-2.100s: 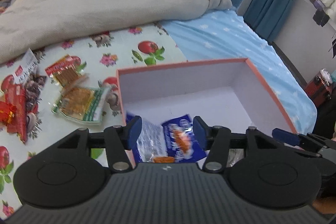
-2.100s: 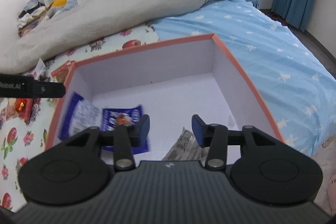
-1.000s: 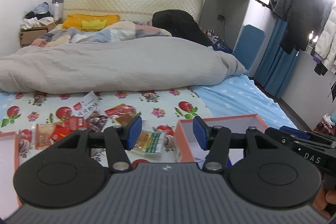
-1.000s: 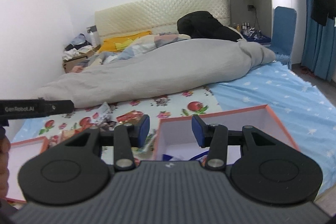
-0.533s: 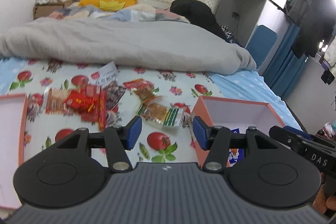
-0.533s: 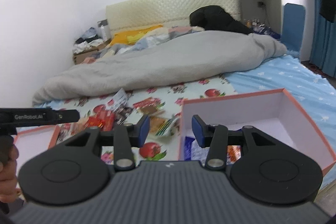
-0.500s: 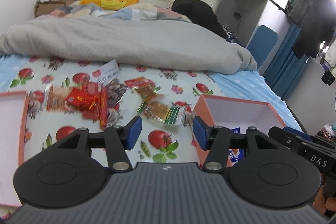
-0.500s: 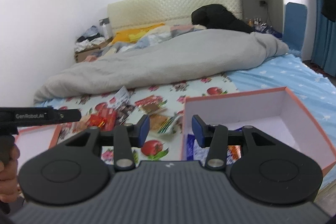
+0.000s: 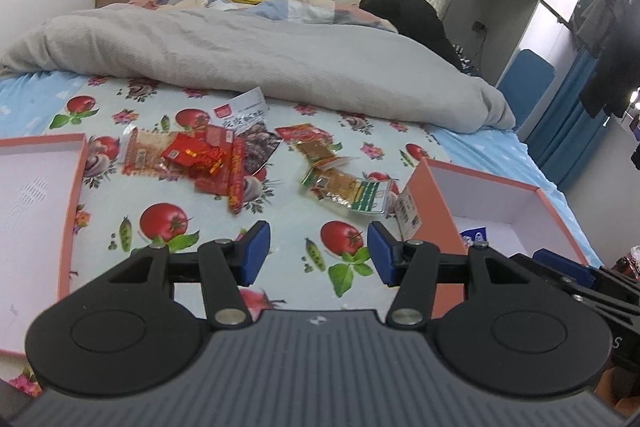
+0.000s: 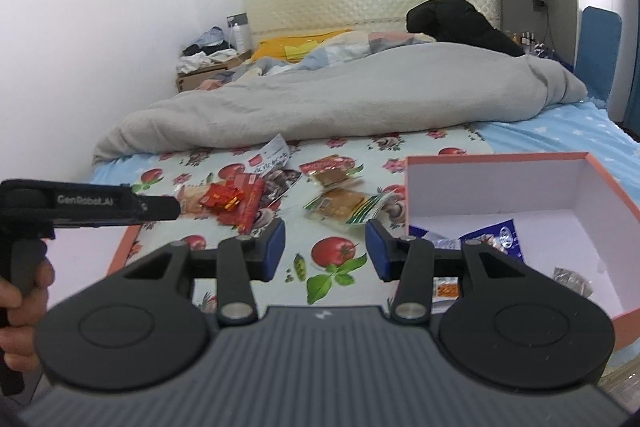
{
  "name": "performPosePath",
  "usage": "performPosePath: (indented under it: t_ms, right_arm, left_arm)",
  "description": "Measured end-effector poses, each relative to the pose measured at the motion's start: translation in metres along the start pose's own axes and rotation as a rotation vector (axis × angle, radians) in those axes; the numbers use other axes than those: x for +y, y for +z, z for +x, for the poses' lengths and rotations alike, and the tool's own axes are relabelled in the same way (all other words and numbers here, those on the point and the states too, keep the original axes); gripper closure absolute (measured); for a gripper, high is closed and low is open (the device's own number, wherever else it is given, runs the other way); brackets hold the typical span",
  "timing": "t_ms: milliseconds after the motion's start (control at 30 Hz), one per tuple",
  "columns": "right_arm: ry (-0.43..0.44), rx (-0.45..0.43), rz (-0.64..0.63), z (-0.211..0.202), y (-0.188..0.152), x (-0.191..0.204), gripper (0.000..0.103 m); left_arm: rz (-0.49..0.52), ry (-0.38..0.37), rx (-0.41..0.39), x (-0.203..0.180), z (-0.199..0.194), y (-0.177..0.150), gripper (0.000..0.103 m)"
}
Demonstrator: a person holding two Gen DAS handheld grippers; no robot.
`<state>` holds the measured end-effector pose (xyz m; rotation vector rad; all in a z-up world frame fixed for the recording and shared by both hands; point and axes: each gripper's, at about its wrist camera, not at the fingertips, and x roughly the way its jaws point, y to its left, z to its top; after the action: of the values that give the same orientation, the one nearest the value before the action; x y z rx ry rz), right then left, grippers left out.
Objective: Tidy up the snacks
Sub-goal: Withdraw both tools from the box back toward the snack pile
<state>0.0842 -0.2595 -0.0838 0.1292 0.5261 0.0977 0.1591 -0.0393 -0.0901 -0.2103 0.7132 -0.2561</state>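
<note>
Several snack packets lie on a tomato-print cloth [image 9: 256, 227] on the bed: a red pile [image 9: 200, 159] [image 10: 230, 201], a dark packet with a white top [image 9: 250, 131], and green-and-yellow packets [image 9: 346, 185] [image 10: 342, 205]. An orange box [image 9: 436, 199] [image 10: 496, 187] on the right holds blue packets [image 10: 494, 235]. A second orange box [image 9: 72, 195] [image 10: 128, 243] is on the left. My left gripper [image 9: 318, 253] stands open and empty above the cloth, short of the packets. Likewise open and empty, my right gripper [image 10: 324, 249] hovers near the right box's left wall.
A grey duvet [image 9: 248, 55] lies bunched across the bed behind the snacks. A blue star-print sheet [image 10: 560, 135] covers the bed's right side. A hand [image 10: 20, 311] holds the left gripper's handle at the left of the right wrist view.
Both grippers have drawn back out of the right box, swung left and tipped down, so the loose snacks on the cloth have come into view ahead. Both stayed open.
</note>
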Motion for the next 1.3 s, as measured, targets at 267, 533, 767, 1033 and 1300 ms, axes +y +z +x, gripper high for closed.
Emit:
performPosePath:
  t_ms: [267, 533, 767, 1033, 1300]
  right_arm:
    - [0.052, 0.028, -0.01, 0.022, -0.01, 0.014, 0.056]
    - [0.097, 0.046, -0.035, 0.032, -0.016, 0.028, 0.056]
    - [0.124, 0.08, -0.055, 0.051, -0.019, 0.029, 0.056]
    - [0.174, 0.13, -0.081, 0.103, -0.023, 0.039, 0.056]
    - [0.202, 0.184, -0.087, 0.15, -0.018, 0.052, 0.056]
  left_arm:
    - [-0.034, 0.08, 0.022, 0.028, 0.003, -0.015, 0.043]
    - [-0.079, 0.099, 0.032, 0.051, 0.013, -0.019, 0.043]
    - [-0.108, 0.106, 0.038, 0.06, 0.032, -0.023, 0.043]
    - [-0.131, 0.149, 0.056, 0.096, 0.075, -0.007, 0.043]
    - [-0.124, 0.14, 0.113, 0.121, 0.124, 0.014, 0.043]
